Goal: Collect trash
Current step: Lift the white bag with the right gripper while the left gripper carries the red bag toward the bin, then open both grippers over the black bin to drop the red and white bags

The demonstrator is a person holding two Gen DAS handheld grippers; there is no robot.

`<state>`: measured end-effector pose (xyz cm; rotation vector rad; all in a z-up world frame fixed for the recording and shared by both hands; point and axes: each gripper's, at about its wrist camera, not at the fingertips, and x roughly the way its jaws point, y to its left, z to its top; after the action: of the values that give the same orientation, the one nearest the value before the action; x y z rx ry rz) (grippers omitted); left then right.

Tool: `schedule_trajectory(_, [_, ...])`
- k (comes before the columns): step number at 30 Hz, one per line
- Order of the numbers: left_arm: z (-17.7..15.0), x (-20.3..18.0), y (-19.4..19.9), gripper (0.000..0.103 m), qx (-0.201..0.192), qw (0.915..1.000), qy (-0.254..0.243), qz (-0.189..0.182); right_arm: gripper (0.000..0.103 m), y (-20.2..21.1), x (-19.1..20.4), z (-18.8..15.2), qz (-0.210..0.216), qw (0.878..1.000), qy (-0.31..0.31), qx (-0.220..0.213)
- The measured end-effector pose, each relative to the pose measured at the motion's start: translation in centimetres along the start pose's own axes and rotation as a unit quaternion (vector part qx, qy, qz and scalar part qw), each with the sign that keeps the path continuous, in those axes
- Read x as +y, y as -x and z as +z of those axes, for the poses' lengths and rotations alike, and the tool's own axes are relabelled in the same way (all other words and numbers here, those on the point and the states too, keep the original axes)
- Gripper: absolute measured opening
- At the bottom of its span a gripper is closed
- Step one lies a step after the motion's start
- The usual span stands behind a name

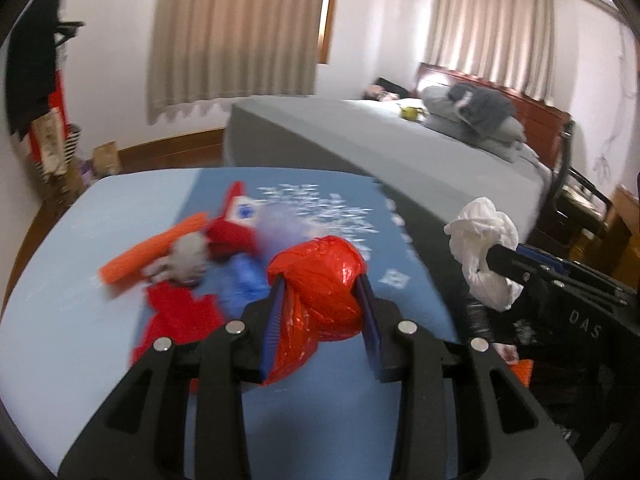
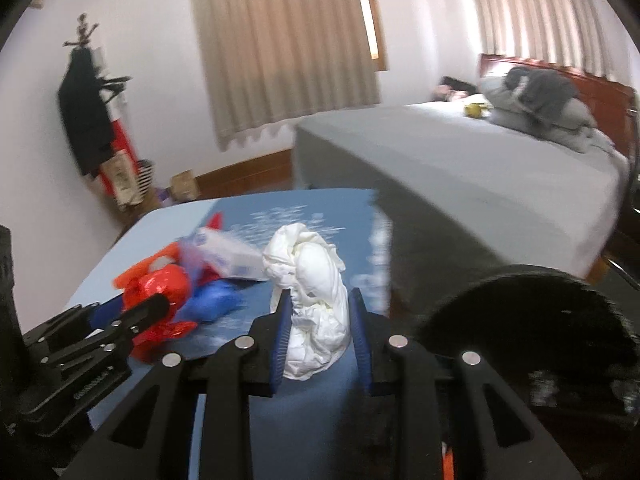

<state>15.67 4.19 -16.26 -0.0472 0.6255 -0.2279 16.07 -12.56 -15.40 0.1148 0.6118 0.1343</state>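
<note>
My left gripper [image 1: 320,280] is shut on a crumpled red plastic bag [image 1: 316,280] and holds it above the blue table [image 1: 60,280]. My right gripper [image 2: 318,298] is shut on a white crumpled tissue [image 2: 310,276]; it also shows in the left wrist view [image 1: 482,248] at the right, over a black-lined bin [image 1: 560,340]. The red bag also shows in the right wrist view [image 2: 160,286] at the left. On the table lie an orange ribbed piece [image 1: 156,246], a grey wad [image 1: 182,262], a red and white wrapper [image 1: 236,216], a blue wad [image 1: 244,280] and a red flat scrap [image 1: 180,316].
A bed with a grey sheet [image 1: 400,140] stands behind the table, with pillows and clothes [image 1: 476,112] at its head. The round black bin [image 2: 532,332] is at the right of the table. A coat stand with dark clothes [image 2: 84,112] and bags stand at the far left wall.
</note>
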Motion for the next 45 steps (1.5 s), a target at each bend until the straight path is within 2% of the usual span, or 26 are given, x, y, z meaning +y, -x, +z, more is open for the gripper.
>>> schedule_trajectory(11, [0.2,-8.8,-3.2,0.034,0.014,0.9967,-0.034,-0.072,0.028,3.0,-10.1,-1.3,-0.101,0.993,-0.061,-0.002])
schedule_trajectory(19, [-0.1,-13.9,-5.2,0.034,0.023,0.9915,-0.055,-0.115,0.028,4.7,-14.3,-2.6,-0.147,0.985,-0.093,0.001])
schedule_trajectory(21, [-0.2,-15.0,-5.6,0.034,0.027,0.9896,-0.061,-0.127,0.032,5.0,-15.0,-2.8,-0.156,0.983,-0.097,0.002])
schedule_trajectory(24, [-0.6,-16.2,-5.9,0.044,0.029,0.9861,-0.074,-0.146,0.039,5.3,-15.8,-3.0,-0.175,0.979,-0.103,0.005])
schedule_trajectory(26, [-0.9,-16.4,-5.8,0.063,0.028,0.9843,-0.078,-0.156,0.055,5.6,-16.2,-3.2,-0.186,0.977,-0.107,0.003])
schedule_trajectory(27, [-1.0,-16.3,-5.7,0.065,0.025,0.9844,-0.079,-0.155,0.060,5.8,-16.5,-3.3,-0.192,0.975,-0.108,0.000])
schedule_trajectory(29, [-1.1,-15.6,-5.4,0.067,0.023,0.9858,-0.081,-0.145,0.077,6.0,-16.5,-3.3,-0.200,0.974,-0.109,-0.006])
schedule_trajectory(31, [-1.2,-14.1,-5.2,0.072,0.020,0.9887,-0.078,-0.127,0.090,6.0,-16.5,-3.2,-0.202,0.973,-0.108,-0.009])
schedule_trajectory(32, [-1.3,-13.2,-5.0,0.076,0.016,0.9905,-0.075,-0.114,0.094,5.9,-16.2,-3.2,-0.199,0.974,-0.108,-0.012])
schedule_trajectory(35, [-1.4,-10.2,-4.6,0.083,0.012,0.9954,-0.063,-0.071,0.097,5.3,-15.2,-3.0,-0.190,0.976,-0.102,-0.014])
schedule_trajectory(39, [-1.4,-4.9,-3.8,0.085,0.006,0.9997,-0.024,-0.005,0.097,3.9,-12.2,-2.7,-0.159,0.983,-0.086,-0.010])
schedule_trajectory(45, [-1.3,2.4,-2.3,0.086,0.001,0.9967,0.006,0.081,0.097,1.4,-5.8,-1.7,-0.098,0.994,-0.050,-0.014])
